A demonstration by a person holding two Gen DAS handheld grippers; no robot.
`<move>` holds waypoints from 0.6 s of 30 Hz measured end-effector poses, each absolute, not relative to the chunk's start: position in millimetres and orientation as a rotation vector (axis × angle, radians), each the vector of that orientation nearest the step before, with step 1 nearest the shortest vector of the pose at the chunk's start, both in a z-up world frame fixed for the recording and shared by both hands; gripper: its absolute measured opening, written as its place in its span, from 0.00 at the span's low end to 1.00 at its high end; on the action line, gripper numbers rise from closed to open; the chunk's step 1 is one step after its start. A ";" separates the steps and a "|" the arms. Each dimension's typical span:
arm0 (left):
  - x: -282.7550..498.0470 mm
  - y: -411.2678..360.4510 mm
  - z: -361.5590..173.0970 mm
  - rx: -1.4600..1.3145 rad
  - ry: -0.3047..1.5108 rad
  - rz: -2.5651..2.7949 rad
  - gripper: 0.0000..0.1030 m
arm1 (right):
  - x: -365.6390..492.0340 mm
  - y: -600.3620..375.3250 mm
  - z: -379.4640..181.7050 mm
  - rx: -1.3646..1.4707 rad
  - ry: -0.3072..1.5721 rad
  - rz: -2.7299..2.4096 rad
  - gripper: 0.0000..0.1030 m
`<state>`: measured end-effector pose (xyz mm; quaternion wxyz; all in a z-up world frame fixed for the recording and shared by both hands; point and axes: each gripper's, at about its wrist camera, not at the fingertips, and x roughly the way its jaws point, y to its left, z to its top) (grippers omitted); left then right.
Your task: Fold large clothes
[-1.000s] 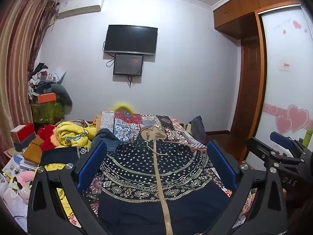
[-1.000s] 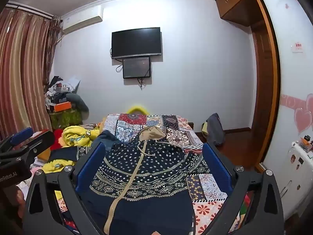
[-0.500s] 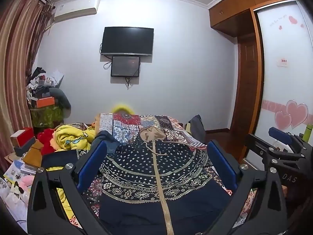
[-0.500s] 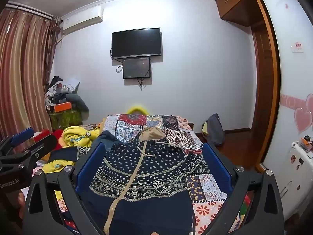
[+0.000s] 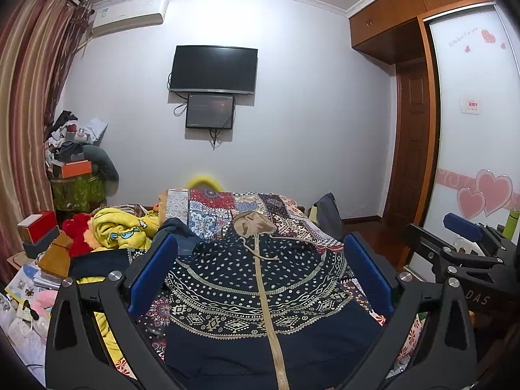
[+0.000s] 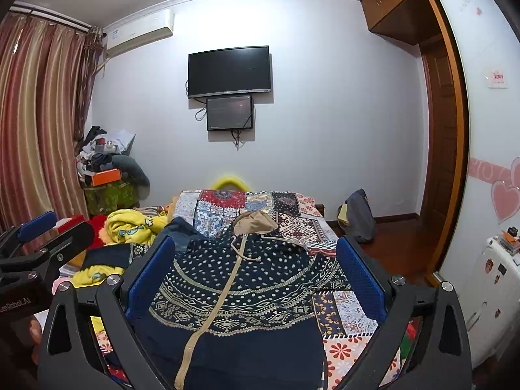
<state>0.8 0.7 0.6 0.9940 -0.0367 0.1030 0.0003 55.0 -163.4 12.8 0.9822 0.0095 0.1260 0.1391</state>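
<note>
A big dark blue hoodie (image 5: 260, 292) is spread flat on the bed (image 5: 227, 201), front side up. The tan zip (image 5: 263, 295) runs down the middle & the tan hood (image 5: 252, 222) is at the far end, toward the wall w/ the TV (image 5: 214, 68). The bed is covered by a patchwork sheet. A yellow blanket (image 5: 120, 230) and other stuff are piled on the left side, just beside the hoodie.

The left claw (image 5: 260, 279) is held up above the hoodie. Its blue pads (image 5: 152, 273) are spread wide apart & nothing is held between them. The right claw (image 6: 256, 279) is held the same way: wide open, nothing gripped, above the near part of the hoodie. Each claw is seen at the edge of the other's view, so they are side by side.

No fold looks done yet. The step now is prob. the first grab. To do it well, each claw should be brought down to an outer edge of the hoodie, one per side. Only the hoodie cloth should be pinched, not the sheet under it. Both sides should be lifted together so the cloth is kept flat and the zip stays straight. The left sleeve area is partly hidden by the claw, so its spot cannot be told for sure.
</note>
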 end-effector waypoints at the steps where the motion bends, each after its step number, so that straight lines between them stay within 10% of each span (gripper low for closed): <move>1: 0.8 0.5 0.6 -0.073 0.206 0.002 1.00 | 54.5 -163.6 12.3 0.019 0.253 0.281 0.96; 18: 1.7 2.8 -1.0 -0.076 0.203 0.008 1.00 | 54.8 -160.7 11.5 0.015 0.253 0.282 0.96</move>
